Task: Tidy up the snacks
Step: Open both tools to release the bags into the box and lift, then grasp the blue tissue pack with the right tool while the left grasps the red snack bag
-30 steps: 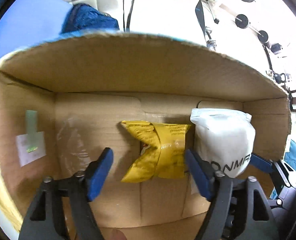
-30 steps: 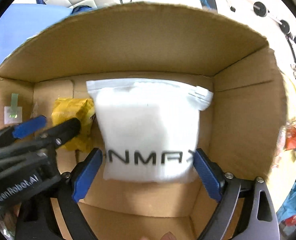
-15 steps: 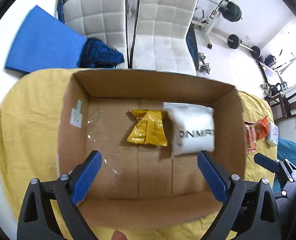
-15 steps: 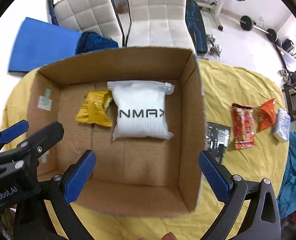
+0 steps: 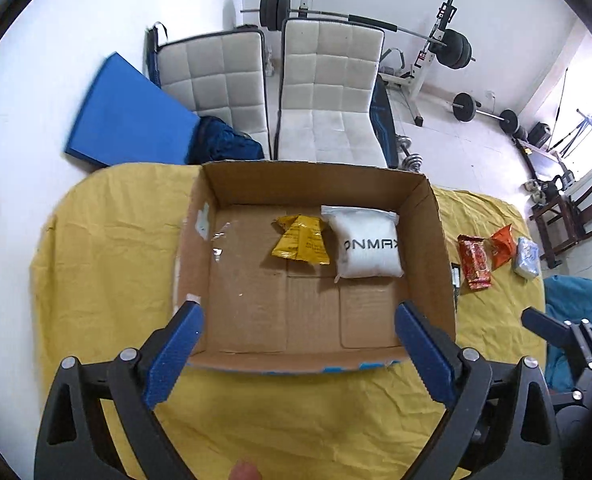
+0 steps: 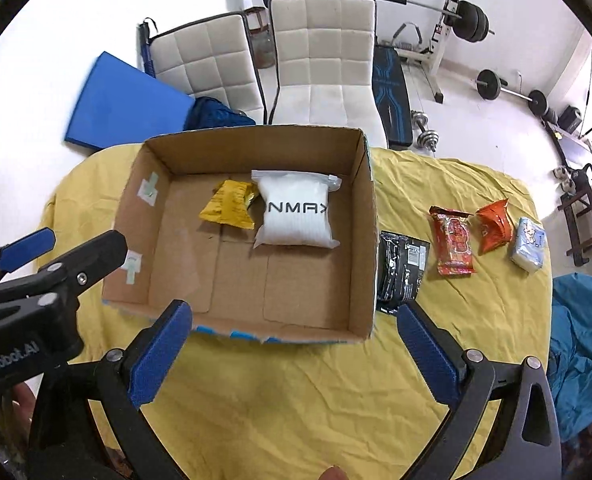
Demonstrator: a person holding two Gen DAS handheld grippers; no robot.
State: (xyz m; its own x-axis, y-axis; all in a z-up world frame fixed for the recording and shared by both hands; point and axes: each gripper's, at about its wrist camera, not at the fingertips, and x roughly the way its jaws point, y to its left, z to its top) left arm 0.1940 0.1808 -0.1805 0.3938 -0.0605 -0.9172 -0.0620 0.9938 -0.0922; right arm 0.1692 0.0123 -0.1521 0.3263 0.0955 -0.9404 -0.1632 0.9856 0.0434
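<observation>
Snacks lie partly in the box (image 6: 359, 216) and partly out on the surface (image 6: 296, 380); inside, toward the far wall, a white pouch (image 6: 296, 212) printed with dark letters lies flat with a yellow packet (image 6: 228, 208) touching its left edge; the rest of the box floor is bare cardboard; just outside the right wall a black packet (image 6: 401, 268) lies against the box, then a red packet (image 6: 453, 246), an orange packet (image 6: 493, 226) and a pale blue packet (image 6: 529, 244) in a row to the right, all on the yellow cloth; the left gripper (image 5: 297, 346) hangs above the near edge of the box, jaws spread wide and holding nothing; the right gripper (image 6: 292, 340) hangs beside it over the box's near right corner, likewise spread and empty; two white chairs (image 5: 315, 92) stand beyond the surface.
</observation>
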